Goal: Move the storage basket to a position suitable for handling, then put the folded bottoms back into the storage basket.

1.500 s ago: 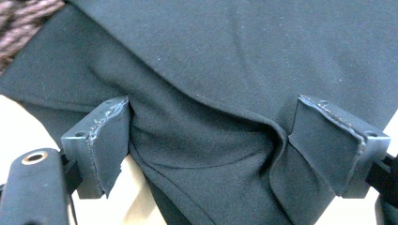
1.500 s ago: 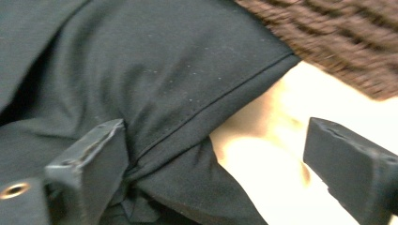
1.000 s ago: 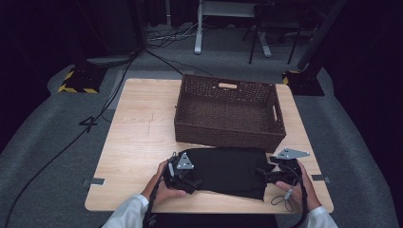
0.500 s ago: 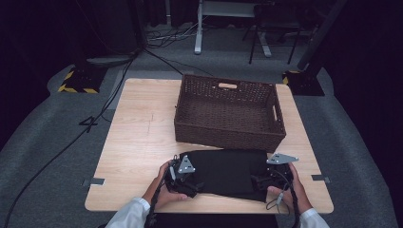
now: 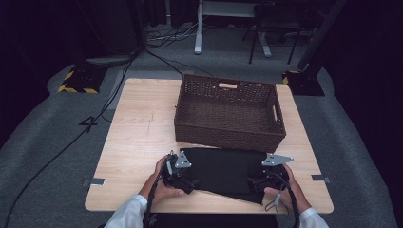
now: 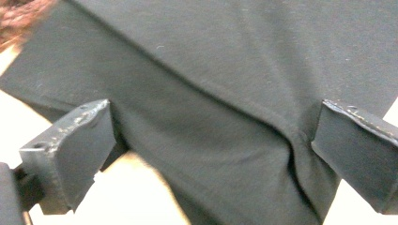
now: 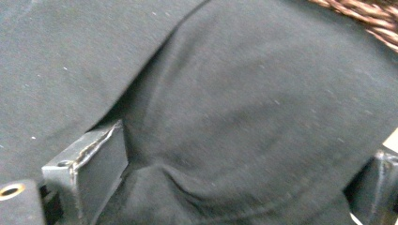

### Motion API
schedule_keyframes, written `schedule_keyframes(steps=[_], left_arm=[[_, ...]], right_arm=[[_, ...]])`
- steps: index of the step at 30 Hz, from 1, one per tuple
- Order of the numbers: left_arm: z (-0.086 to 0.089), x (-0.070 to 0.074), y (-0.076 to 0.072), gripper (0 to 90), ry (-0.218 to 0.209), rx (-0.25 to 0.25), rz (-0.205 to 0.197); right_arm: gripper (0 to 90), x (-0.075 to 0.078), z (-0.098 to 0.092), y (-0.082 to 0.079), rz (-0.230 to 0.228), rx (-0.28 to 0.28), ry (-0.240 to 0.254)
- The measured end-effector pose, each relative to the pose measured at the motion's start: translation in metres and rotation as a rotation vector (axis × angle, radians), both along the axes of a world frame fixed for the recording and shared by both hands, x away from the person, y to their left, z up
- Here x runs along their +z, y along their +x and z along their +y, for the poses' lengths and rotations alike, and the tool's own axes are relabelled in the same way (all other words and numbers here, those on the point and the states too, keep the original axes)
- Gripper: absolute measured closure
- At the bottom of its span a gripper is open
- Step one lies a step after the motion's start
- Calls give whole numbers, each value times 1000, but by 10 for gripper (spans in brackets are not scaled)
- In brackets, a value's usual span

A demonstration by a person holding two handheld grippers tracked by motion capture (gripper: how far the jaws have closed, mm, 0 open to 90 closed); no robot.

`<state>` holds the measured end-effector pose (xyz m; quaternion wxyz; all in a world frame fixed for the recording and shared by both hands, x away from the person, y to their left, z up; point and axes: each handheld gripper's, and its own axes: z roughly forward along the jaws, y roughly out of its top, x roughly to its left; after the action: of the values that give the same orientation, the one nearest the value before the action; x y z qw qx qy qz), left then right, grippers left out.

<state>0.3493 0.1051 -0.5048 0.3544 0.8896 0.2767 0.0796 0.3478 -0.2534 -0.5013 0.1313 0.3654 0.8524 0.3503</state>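
From above, a flat black cloth [image 5: 223,173] lies on the pale wooden table [image 5: 138,142], just before the brown woven basket [image 5: 230,114]; grey carpet surrounds it. Left gripper [image 6: 211,154]: jaws spread, cloth bunched between. Right gripper [image 7: 244,178]: likewise spread around cloth. No readable writing.
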Motion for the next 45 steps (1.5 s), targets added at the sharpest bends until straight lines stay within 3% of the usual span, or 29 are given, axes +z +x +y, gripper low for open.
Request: schedule_keyframes(steps=[2,6,8,12,17,18,24,32,45], left_arm=[[-7,0,-2,3,15,-38,-8],[-17,0,-4,5,23,-44,-10],[-20,1,-4,14,25,-52,-9],[-25,4,-8,183,2,-108,-15],[-24,6,-9,345,-9,-128,-11],[-24,7,-9,422,-17,-141,-8],[-24,8,-7,514,-21,-161,-8],[-22,6,-6,532,-41,-162,-5],[-17,4,-6,588,-95,-152,11]], right_arm=[[67,0,5,0,2,-2,-1],[127,3,11,0,10,15,-6],[198,4,14,-1,14,26,-2],[326,7,18,-2,18,47,-3],[493,8,16,-2,22,71,19],[524,8,16,-3,14,77,23],[555,8,16,-4,3,90,28],[565,5,10,-2,11,98,69],[591,7,8,0,15,107,79]])
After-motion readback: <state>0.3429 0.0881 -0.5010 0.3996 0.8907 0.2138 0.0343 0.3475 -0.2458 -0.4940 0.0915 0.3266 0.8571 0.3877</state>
